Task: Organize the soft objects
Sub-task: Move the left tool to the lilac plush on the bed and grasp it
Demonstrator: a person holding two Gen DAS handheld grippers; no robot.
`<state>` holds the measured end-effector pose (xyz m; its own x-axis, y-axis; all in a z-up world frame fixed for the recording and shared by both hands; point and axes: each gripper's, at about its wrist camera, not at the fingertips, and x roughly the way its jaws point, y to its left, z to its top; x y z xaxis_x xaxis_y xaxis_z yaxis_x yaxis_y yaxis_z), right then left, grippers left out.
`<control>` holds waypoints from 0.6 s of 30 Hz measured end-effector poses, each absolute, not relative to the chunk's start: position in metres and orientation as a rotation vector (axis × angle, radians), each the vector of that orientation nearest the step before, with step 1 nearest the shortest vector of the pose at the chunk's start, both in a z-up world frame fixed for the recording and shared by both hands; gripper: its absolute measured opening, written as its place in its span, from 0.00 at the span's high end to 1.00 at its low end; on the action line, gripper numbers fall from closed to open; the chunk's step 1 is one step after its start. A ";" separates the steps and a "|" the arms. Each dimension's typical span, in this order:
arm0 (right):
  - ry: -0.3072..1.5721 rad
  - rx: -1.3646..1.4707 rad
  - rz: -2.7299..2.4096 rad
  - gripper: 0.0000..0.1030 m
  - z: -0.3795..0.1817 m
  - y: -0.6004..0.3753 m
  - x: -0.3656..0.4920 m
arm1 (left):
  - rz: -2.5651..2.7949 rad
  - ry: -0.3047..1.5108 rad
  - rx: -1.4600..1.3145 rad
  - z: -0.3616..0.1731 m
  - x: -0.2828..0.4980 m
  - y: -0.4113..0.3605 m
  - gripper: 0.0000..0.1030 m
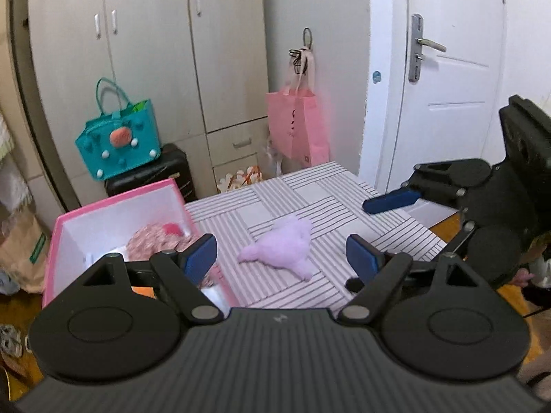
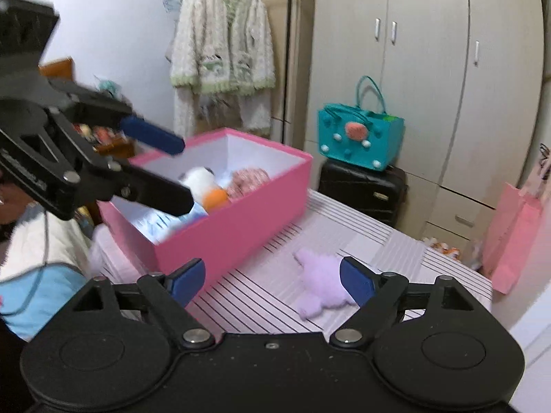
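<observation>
Purple plush (image 1: 279, 247) lying on the striped table (image 1: 330, 186), apart from the pink box (image 1: 113, 203), which already holds several soft toys, among them a pink knitted one (image 2: 248, 180) and a white-and-orange one (image 2: 206, 186). In the left wrist view the plush lies at 12 o'clock from the left gripper (image 1: 284, 258), between its spread, empty fingers, with the box at 10 o'clock; whether the tips have reached the plush cannot be told. Its long axis runs roughly from 7 to 1 o'clock in that view. In the right wrist view the plush (image 2: 322, 284) sits at 1 o'clock from the right gripper (image 2: 272, 280), also spread and empty, just beside its right finger; the box is at 11 o'clock. Both grippers appear about equally near, the left being better centred. The likely next step is a pinch and transfer into the box. The room shows wardrobes (image 1: 148, 51), a teal bag (image 2: 360, 139), a pink bag (image 1: 298, 124) and a door (image 1: 444, 79).
</observation>
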<state>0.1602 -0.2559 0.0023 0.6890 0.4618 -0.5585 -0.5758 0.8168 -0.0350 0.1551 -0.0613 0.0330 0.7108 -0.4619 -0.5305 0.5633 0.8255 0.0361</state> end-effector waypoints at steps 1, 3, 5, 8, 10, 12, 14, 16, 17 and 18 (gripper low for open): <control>0.565 -0.225 0.576 0.14 -0.003 -0.257 0.161 | -0.578 0.534 0.202 0.030 0.158 -0.067 0.20; 0.566 -0.239 0.559 0.14 -0.014 -0.260 0.166 | -0.585 0.548 0.191 0.023 0.167 -0.079 0.20; 0.559 -0.230 0.559 0.14 -0.023 -0.263 0.171 | -0.586 0.564 0.178 0.016 0.176 -0.090 0.20; 0.551 -0.171 0.562 0.14 -0.038 -0.271 0.182 | -0.589 0.603 0.139 0.003 0.192 -0.103 0.20; 0.550 -0.129 0.563 0.14 -0.049 -0.278 0.192 | -0.593 0.628 0.096 -0.006 0.204 -0.111 0.20; 0.571 -0.116 0.566 0.14 -0.060 -0.282 0.204 | -0.574 0.637 0.057 -0.015 0.214 -0.119 0.20; 0.587 -0.120 0.561 0.14 -0.072 -0.284 0.216 | -0.550 0.648 0.029 -0.025 0.223 -0.126 0.20; 0.591 -0.140 0.567 0.14 -0.080 -0.283 0.224 | -0.535 0.659 0.007 -0.034 0.232 -0.134 0.21; 0.589 -0.153 0.572 0.14 -0.083 -0.283 0.228 | -0.514 0.674 -0.019 -0.040 0.239 -0.136 0.21; 0.584 -0.171 0.576 0.14 -0.086 -0.281 0.231 | -0.497 0.687 -0.041 -0.044 0.244 -0.137 0.21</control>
